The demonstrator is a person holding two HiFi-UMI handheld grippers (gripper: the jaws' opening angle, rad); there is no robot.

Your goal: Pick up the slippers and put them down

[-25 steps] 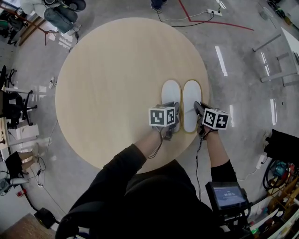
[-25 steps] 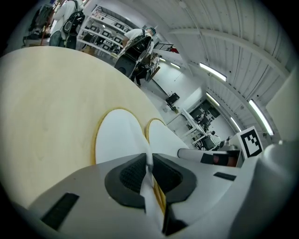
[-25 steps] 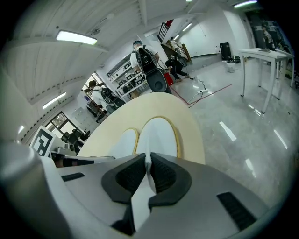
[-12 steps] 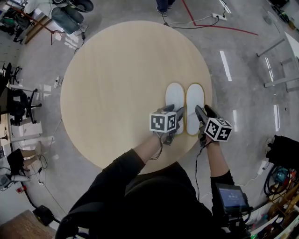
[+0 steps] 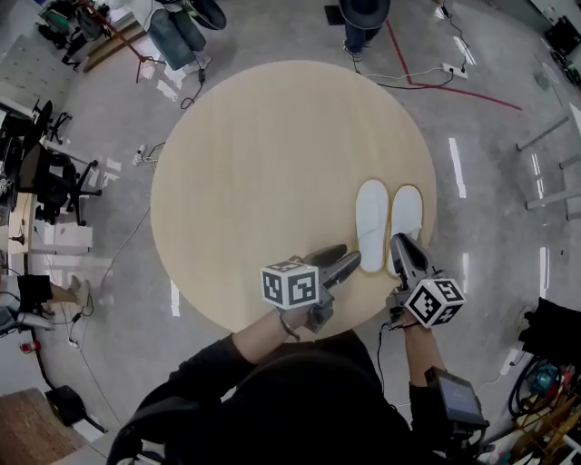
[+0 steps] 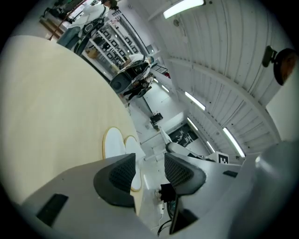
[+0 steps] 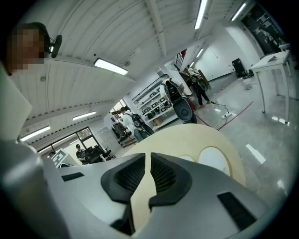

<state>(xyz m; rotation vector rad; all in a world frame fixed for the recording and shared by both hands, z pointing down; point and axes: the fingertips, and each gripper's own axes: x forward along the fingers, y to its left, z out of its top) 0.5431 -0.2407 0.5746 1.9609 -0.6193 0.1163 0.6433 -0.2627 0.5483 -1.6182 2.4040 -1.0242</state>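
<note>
Two white slippers with tan rims lie side by side near the right edge of the round table (image 5: 254, 163): the left slipper (image 5: 372, 224) and the right slipper (image 5: 408, 222). My left gripper (image 5: 340, 263) hovers just short of the left slipper's heel; its jaws have just been opening and stand wide with nothing between them. My right gripper (image 5: 404, 250) hangs over the right slipper's heel; its jaws have just been closing to a narrow gap, empty. The left gripper view shows both slippers (image 6: 114, 142) beyond its gripper (image 6: 149, 172). The right gripper view shows one slipper (image 7: 216, 158) past its gripper (image 7: 148, 175).
A person's feet (image 5: 363, 14) stand beyond the table's far edge. A chair (image 5: 177, 36) sits at the far left, an office chair (image 5: 54, 177) at the left. Cables and a red floor line (image 5: 454, 86) run at the far right. The table edge passes just right of the slippers.
Both grippers have let go of the slippers' heels, risen and drawn back toward me. The slippers stay flat on the table. The left jaws went from shut to wide.
</note>
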